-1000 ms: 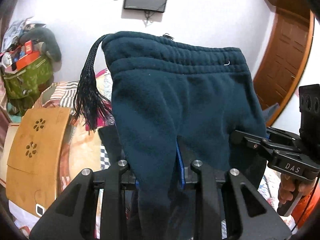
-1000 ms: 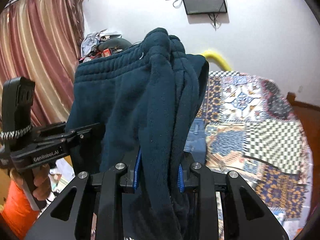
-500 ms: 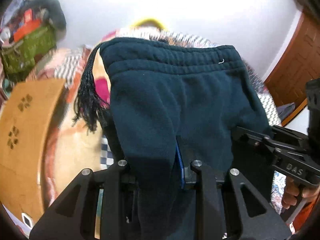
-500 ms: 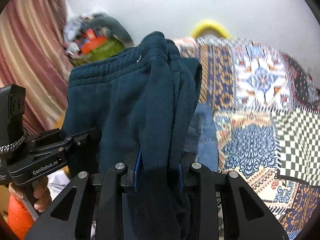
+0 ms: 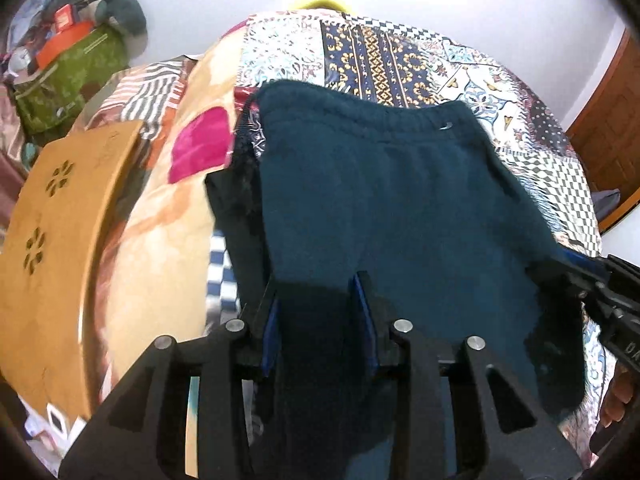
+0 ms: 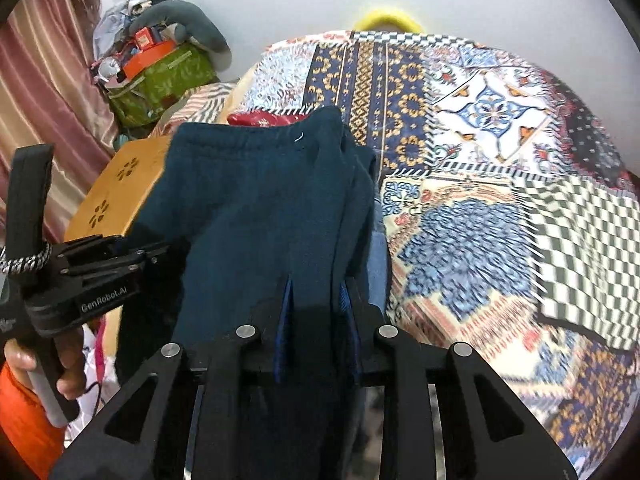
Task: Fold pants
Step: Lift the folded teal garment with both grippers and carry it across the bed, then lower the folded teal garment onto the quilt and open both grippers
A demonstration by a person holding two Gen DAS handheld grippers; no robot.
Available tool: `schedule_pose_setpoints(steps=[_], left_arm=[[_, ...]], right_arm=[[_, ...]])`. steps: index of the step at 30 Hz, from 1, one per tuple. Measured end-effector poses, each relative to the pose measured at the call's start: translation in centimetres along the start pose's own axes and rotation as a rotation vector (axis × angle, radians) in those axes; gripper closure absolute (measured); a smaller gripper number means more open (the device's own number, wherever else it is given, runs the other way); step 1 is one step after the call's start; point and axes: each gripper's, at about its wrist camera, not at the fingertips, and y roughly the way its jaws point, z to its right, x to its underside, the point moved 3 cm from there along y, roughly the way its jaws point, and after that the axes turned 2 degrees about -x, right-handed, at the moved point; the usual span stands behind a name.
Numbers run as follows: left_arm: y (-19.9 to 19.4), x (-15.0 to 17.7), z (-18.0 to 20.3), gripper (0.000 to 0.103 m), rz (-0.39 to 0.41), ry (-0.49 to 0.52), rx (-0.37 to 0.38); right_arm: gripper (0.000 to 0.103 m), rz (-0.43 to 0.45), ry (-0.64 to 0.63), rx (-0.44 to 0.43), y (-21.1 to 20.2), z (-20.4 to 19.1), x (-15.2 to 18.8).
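Patchwork bed below, filling upper right of frame. Dark teal pants held above it, centre frame, waistband farthest. Left gripper and right gripper fingers clamped on fabric. Lower evenly, waistband first, edges level, then release.

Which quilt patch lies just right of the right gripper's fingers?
The blue paisley patch on cream ground, beside the right gripper; the green checkered patch lies farther right.

Both wrist views close, downward, sharing pants
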Motion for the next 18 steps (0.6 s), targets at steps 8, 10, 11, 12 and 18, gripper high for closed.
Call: schedule_pose_setpoints(steps=[8, 10, 11, 12, 18], left_arm=[[-13.1, 3.3, 2.1, 0.07, 0.187, 0.06, 0.014], [-17.4, 4.4, 2.9, 0.068, 0.252, 0.075, 0.041], [-19.1, 4.7, 3.2, 0.068, 0.281, 0.078, 0.043], [-21.0, 5.3, 3.5, 0.068, 0.312, 0.079, 0.044], [-32.3, 10.4, 5.1, 0.068, 0.497, 0.083, 0.077]], right_arm=[[0.081, 0.216, -0.009, -0.056, -12.1, -3.0, 2.4], [0.081, 0.274, -0.019, -0.066, -15.4, -4.0, 2.9], [0.081, 0.309, -0.027, -0.074, -17.4, -4.8, 3.3], [0.081, 0.339, -0.035, -0.08, -19.0, -5.4, 3.6], [0.081, 0.562, -0.13, -0.113, -29.5, -10.1, 7.0]])
